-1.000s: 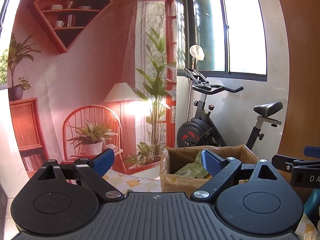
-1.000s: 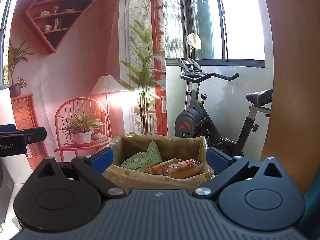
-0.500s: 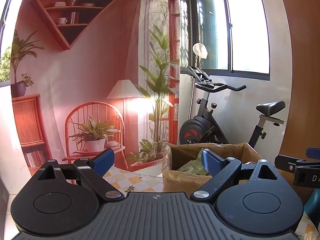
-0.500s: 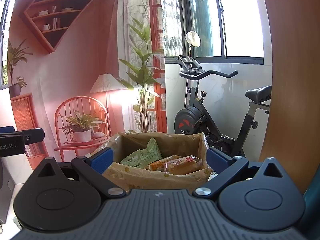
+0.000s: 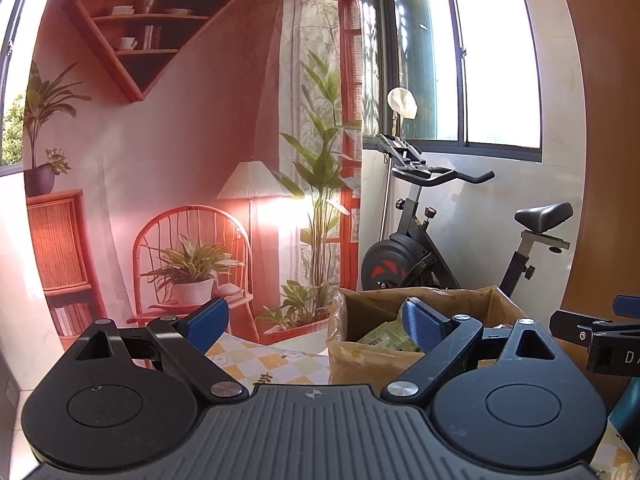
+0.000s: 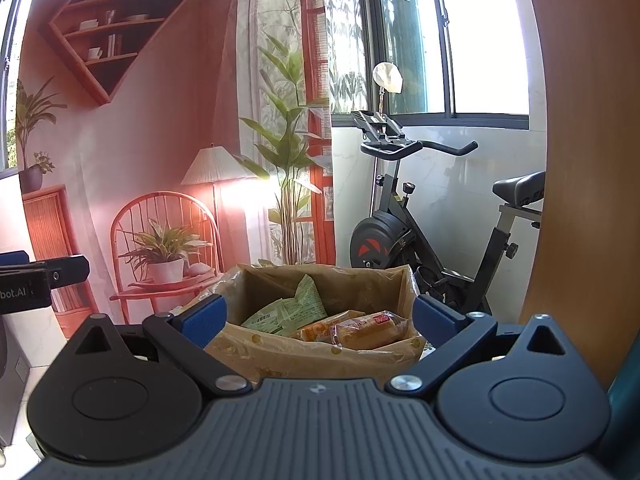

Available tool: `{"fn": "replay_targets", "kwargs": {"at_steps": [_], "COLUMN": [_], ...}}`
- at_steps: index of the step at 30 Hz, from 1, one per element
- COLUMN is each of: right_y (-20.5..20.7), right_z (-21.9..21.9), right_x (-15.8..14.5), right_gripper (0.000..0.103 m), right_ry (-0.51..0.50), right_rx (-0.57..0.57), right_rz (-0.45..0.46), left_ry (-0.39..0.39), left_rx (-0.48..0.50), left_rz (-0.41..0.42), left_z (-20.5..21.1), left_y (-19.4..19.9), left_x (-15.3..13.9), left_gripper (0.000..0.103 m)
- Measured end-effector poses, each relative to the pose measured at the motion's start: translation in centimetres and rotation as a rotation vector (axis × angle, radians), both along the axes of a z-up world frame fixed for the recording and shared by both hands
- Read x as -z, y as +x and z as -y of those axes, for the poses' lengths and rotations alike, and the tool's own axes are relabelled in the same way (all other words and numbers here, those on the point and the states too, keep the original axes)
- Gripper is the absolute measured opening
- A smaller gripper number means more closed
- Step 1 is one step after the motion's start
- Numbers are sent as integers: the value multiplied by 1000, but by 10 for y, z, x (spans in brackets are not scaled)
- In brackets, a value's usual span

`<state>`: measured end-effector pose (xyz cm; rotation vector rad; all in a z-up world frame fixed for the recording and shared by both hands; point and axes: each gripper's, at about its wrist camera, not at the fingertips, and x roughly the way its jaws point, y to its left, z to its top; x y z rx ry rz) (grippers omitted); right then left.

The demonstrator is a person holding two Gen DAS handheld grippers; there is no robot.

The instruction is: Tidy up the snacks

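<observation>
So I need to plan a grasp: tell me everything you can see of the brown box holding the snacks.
The brown box looks like cardboard lined with crinkled clear plastic, open-topped, upright. Inside lie green snack packets and orange wrapped snacks, leaning on each other. It sits just beyond the open right gripper, nothing gripping it. A checkered cloth lies beside it.

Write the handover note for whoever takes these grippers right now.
Left gripper: open, empty, facing the box's left end.
Right gripper: open, empty, centred before the box.
In the box: green packets leaning at the back, orange wrapped snacks lying in front.
Done: several snacks boxed.
Left: unclear; no loose snacks show in either view, so check the table.
</observation>
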<state>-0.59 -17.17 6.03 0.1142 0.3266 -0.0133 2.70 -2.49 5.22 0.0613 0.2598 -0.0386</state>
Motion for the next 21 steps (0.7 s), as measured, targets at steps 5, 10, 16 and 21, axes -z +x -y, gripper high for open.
{"fn": "replay_targets", "kwargs": {"at_steps": [5, 10, 16, 21], "right_y": [-1, -1, -2, -2], "right_z": [0, 0, 1, 1], "right_x": [0, 0, 1, 2], "right_gripper": [101, 101, 101, 101], "right_ry": [2, 1, 0, 0], "right_rx": [1, -2, -3, -3], "right_rz": [6, 8, 8, 6], "left_ry": [0, -3, -13, -22], "left_rx": [7, 13, 21, 30], "left_rz": [3, 1, -5, -16], "left_z": [-1, -3, -6, -8], "left_y": [0, 1, 2, 4], "left_x": [0, 1, 2, 4], "left_gripper": [95, 95, 95, 95]}}
